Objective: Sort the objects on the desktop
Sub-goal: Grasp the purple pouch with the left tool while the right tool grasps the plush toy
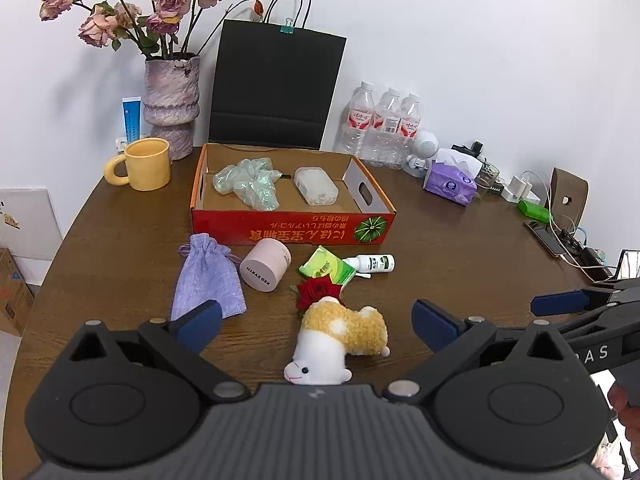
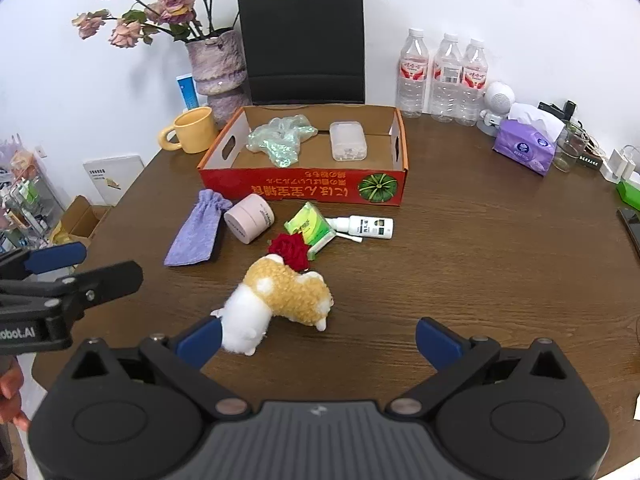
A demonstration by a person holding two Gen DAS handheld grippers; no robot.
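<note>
A red cardboard box (image 1: pixel 292 226) (image 2: pixel 304 190) holds a crumpled green bag (image 1: pixel 250 182) and a clear plastic case (image 1: pixel 316 185). In front of it lie a purple pouch (image 1: pixel 208 280) (image 2: pixel 196 232), a pink jar (image 1: pixel 265 265) (image 2: pixel 249 218), a green tissue pack (image 1: pixel 328 268) (image 2: pixel 310 228), a white spray bottle (image 1: pixel 374 263) (image 2: pixel 366 226), a red rose (image 1: pixel 318 290) (image 2: pixel 289 248) and a plush alpaca (image 1: pixel 340 338) (image 2: pixel 280 300). My left gripper (image 1: pixel 318 326) is open, the alpaca between its fingers. My right gripper (image 2: pixel 318 342) is open, its left finger (image 2: pixel 200 340) beside the alpaca's head.
A yellow mug (image 1: pixel 146 164), a flower vase (image 1: pixel 172 108), a black paper bag (image 1: pixel 274 84), three water bottles (image 1: pixel 382 124), a purple tissue pack (image 1: pixel 450 186), and chargers and cables (image 1: pixel 560 224) stand along the back and right of the brown table (image 1: pixel 460 260).
</note>
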